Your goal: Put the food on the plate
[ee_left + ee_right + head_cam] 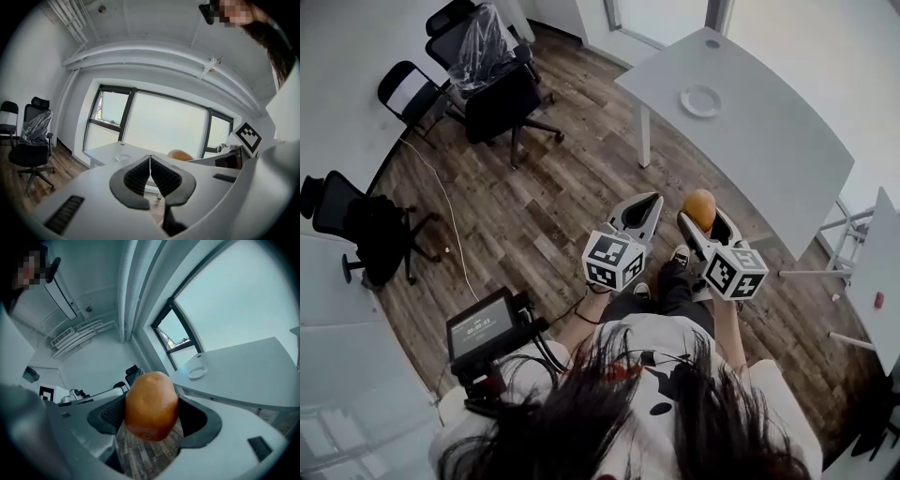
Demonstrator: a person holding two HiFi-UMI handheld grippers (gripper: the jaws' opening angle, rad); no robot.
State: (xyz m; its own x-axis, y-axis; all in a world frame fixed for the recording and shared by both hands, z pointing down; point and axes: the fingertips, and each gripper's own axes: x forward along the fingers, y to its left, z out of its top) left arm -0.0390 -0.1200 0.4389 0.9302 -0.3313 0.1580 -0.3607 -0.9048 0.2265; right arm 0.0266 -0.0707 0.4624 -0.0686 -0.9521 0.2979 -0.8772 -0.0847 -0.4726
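Note:
My right gripper (701, 217) is shut on an orange-brown bread roll (700, 208), held above the wooden floor short of the table. The roll (151, 405) fills the space between the black pads in the right gripper view. My left gripper (643, 212) hangs just left of it, shut with nothing in it; its pads meet at the tips (149, 158). A small white plate (700, 100) lies on the white table (769, 141) at the far side. The plate (197, 372) looks bare in both gripper views, and the left gripper view shows the plate (123, 157) small on the table.
Black office chairs (492, 89) stand at the back left, one under plastic wrap. Another chair (366, 230) is at the left wall. A small screen device (483, 328) with cables hangs at my left side. A white table corner (879, 272) is at the right.

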